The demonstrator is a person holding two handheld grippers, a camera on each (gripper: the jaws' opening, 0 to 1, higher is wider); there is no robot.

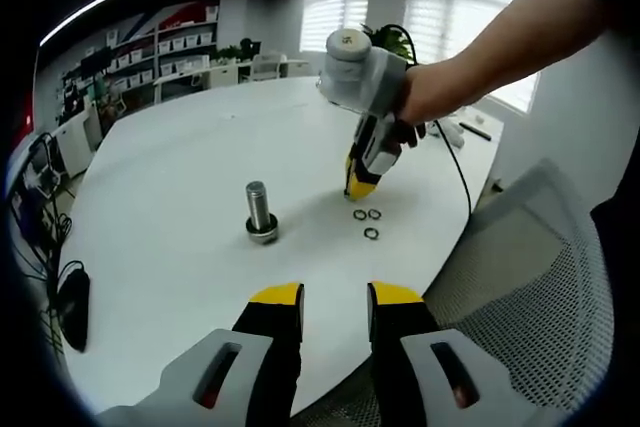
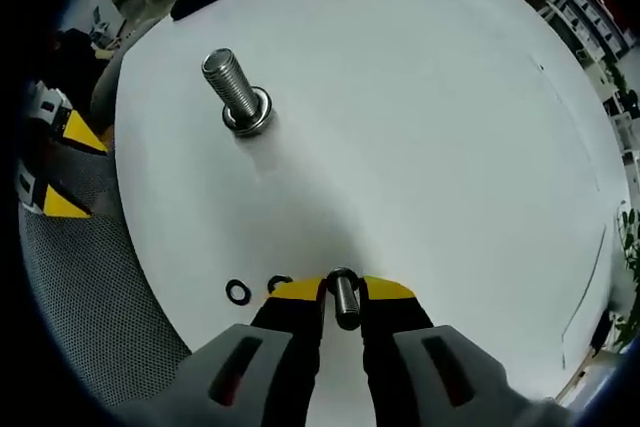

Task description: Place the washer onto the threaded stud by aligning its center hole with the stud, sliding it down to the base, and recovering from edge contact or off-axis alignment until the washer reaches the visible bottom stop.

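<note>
The threaded stud stands upright on its round base on the white table; in the right gripper view the stud is at the upper left. My right gripper is shut on a small metal washer, held edge-on between the yellow tips, low over the table and well short of the stud. From the left gripper view, the right gripper points down beside three loose washers. Near the table's edge my left gripper is open with nothing between its jaws.
Two loose washers lie just left of my right gripper's tips. A grey mesh chair stands against the table's edge. A black cable runs across the far right of the table. Shelves line the far wall.
</note>
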